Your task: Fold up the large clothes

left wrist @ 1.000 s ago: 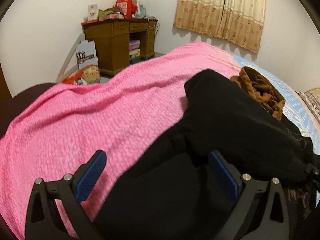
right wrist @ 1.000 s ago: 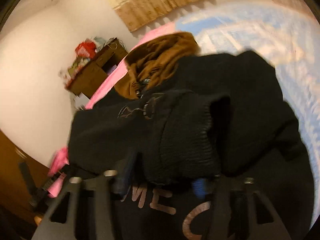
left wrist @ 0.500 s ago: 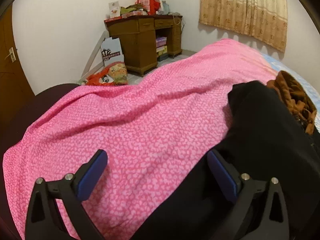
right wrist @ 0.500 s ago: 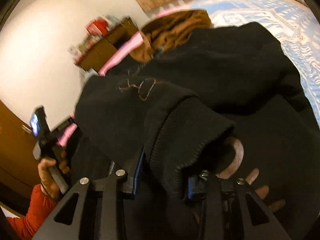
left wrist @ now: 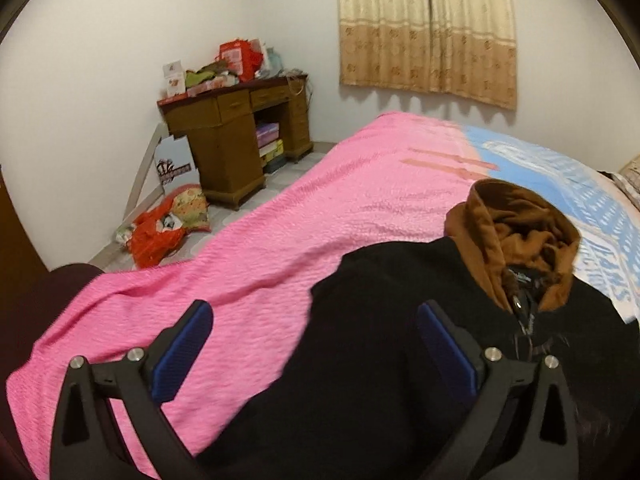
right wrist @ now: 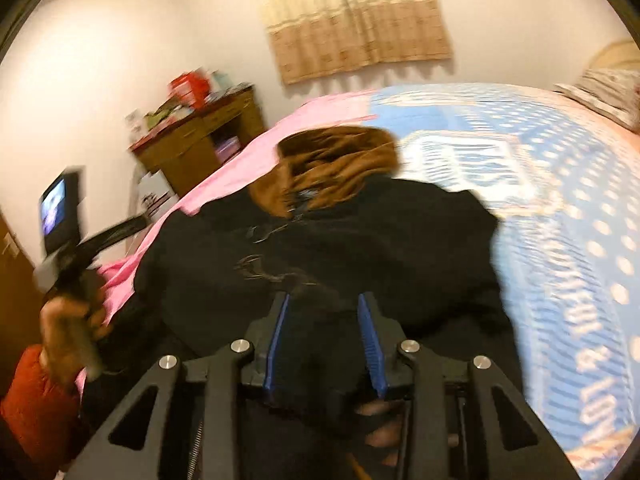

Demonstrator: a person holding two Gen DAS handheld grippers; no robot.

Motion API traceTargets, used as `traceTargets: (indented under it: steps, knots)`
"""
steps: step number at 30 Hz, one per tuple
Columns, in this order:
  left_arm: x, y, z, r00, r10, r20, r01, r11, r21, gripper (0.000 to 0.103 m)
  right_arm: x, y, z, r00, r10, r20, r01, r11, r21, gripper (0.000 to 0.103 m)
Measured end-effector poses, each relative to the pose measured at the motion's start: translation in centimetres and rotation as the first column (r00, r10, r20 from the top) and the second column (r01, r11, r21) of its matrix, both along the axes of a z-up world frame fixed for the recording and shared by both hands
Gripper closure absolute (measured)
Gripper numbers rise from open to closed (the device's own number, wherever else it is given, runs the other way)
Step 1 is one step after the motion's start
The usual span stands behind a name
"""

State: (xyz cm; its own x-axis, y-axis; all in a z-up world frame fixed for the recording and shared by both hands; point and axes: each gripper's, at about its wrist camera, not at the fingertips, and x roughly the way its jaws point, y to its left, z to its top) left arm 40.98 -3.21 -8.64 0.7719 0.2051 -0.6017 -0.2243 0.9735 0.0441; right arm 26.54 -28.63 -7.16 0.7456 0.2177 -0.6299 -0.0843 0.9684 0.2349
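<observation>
A wide bed under a pink textured blanket (left wrist: 320, 216) is carrying the black brown-lined hooded jacket (left wrist: 380, 360) at its near right. The left gripper (left wrist: 312, 344) is hovering, jaws spread, empty. The right gripper (right wrist: 324, 328), jaws just narrowing, is pinching black jacket fabric.

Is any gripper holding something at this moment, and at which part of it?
The right gripper has just been closing on a bunched fold of the black hoodie, near its lower edge. The left gripper stands open, holding nothing.
</observation>
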Motion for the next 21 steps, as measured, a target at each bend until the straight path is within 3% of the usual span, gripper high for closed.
traceTargets:
  steps: [5,8,13,17,21]
  knots:
    - [3.5,0.9,-4.7,0.991,0.085,-0.1,-0.081,0.996,0.046,0.0,5.7,3.0,-6.4,0.974,0.118,-0.193,-0.111,0.993,0.049,0.066]
    - [3.4,3.0,-5.5,0.991,0.077,-0.106,-0.083,0.996,-0.045,0.0,6.6,4.6,-6.8,0.976,0.164,-0.146,-0.171,0.984,-0.04,0.066]
    - [4.0,5.8,-6.2,0.973,0.189,-0.131,-0.205,0.972,-0.119,0.0,9.1,5.0,-6.9,0.968,0.213,-0.131,-0.225,0.971,-0.083,0.066]
    - [4.8,6.2,-6.6,0.955,0.241,-0.173,-0.26,0.961,-0.094,0.0,9.2,3.9,-7.0,0.961,0.246,-0.125,-0.251,0.968,-0.026,0.066]
    - [4.8,5.7,-6.5,0.959,0.233,-0.162,-0.246,0.967,-0.067,0.0,6.3,2.1,-5.7,0.954,0.273,-0.122,-0.273,0.962,0.015,0.066]
